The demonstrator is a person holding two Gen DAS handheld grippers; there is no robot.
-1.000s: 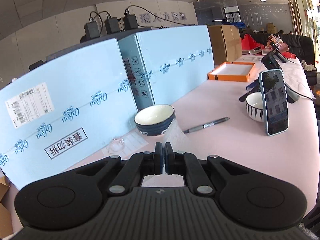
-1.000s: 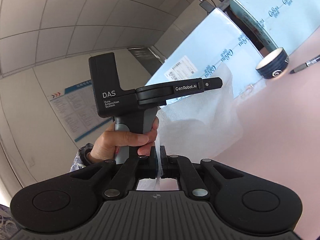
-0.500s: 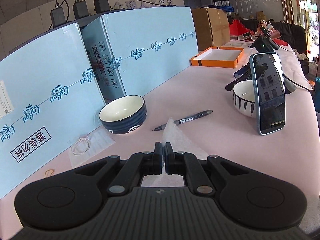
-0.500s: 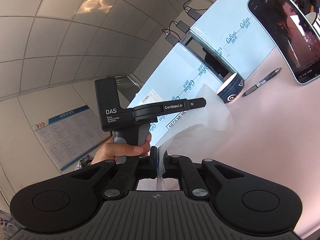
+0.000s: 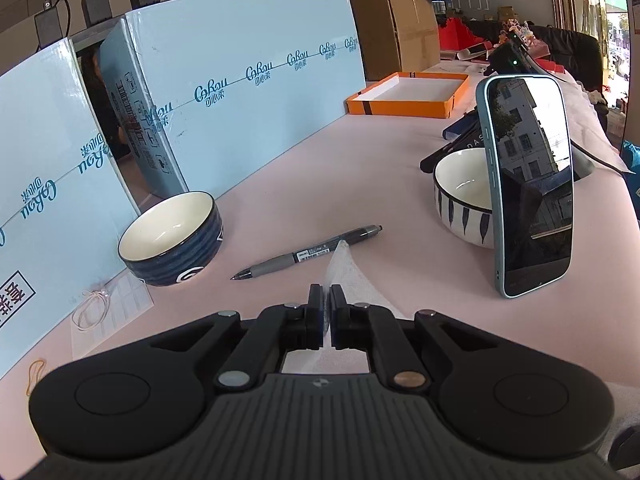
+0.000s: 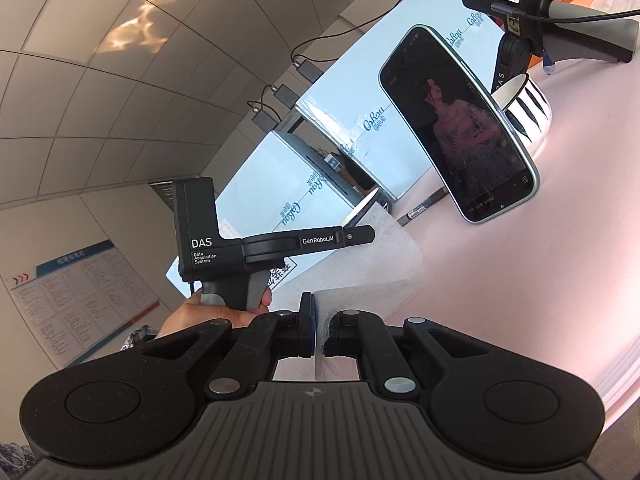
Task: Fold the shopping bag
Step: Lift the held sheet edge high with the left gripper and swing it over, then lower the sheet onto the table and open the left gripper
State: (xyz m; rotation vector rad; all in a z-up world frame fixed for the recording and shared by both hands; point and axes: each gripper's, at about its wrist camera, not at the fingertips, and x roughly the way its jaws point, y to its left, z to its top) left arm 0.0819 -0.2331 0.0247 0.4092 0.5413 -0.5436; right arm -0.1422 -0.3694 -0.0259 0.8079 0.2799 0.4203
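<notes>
- Pink table (image 5: 400,208) fills mid-frame, pen (image 5: 308,254) at centre.
- My left gripper (image 5: 326,308) pinches the white shopping bag (image 5: 344,268).
- My right gripper (image 6: 320,324) clamps it too.

— What are those handheld rigs like?
— Matte black. The left gripper (image 6: 370,235) says "DAS Data Acquisition System" and "GenRobot.AI" in white, over a grey grip.
— And up close?
— The right gripper (image 6: 320,326) has ribbed grey housing, round black discs, silver screws
</notes>
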